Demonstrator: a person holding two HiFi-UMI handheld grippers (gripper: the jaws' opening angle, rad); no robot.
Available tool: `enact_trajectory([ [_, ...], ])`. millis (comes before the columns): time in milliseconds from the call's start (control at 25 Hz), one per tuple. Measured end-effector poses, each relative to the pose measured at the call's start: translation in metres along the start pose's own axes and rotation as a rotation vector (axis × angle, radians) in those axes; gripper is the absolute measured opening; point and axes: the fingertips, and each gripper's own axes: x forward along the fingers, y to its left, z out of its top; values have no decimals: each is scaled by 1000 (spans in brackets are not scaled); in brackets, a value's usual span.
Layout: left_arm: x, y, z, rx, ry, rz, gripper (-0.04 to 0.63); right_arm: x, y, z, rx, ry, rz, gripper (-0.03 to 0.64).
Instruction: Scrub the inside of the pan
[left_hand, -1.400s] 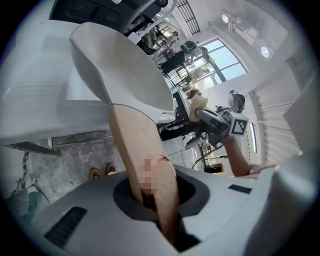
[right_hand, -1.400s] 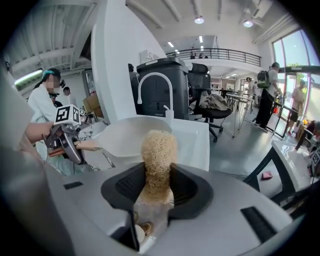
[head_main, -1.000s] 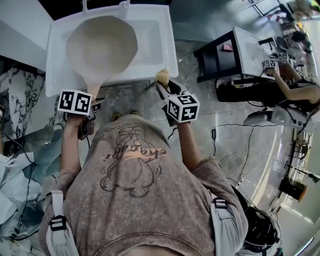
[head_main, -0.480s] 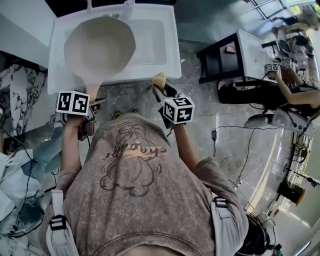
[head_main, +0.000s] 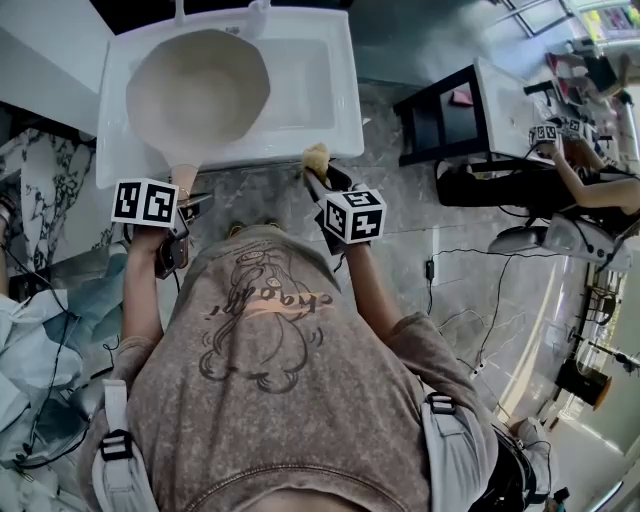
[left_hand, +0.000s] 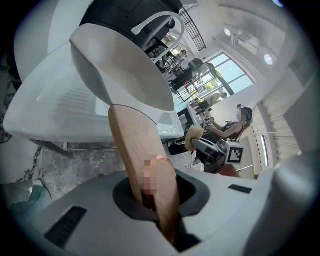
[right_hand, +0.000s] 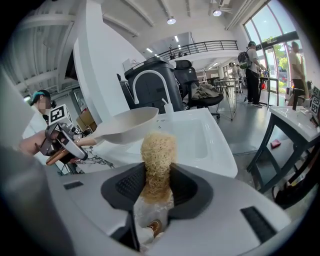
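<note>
White sink (head_main: 320, 110) on a grey marbled floor, seen from above; a black-legged desk (head_main: 505, 95) stands well apart at the right. The pale pan (head_main: 198, 85) lies over the left part of the sink, bowl facing up, with its wooden handle (head_main: 184, 178) pointing toward the near side. Left gripper (head_main: 192, 205): jaws clamped on the end of the handle, the wood running out between them to the bowl. In the right gripper view the pan appears lifted clear of the sink rim, though contact underneath cannot be ruled out. Right gripper (head_main: 322, 180): jaws closed on the lower half of a yellow fibrous scrubber (head_main: 317, 156), whose free tip stands out beyond them. The scrubber sits at the near right edge of the sink, beside the pan and not touching it.

Step in hand, as judged: bringing the scrubber to the bowl. To do it well, carry the tip left over the rim and down onto the inner wall, so that only fibre meets the pan, never the jaws. Tilting the bowl slightly toward the right gripper would open the surface to it. Because the pan is held far out on its handle, scrubbing pressure will tend to twist it. A firm clamp and light, circling strokes from the centre outward should suit.
</note>
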Motion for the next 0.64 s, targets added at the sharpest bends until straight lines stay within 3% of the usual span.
enact_trajectory([
  [640,1,-1,-2,-18,-7,-20,46,0,3,-3,-14,9,4,155],
])
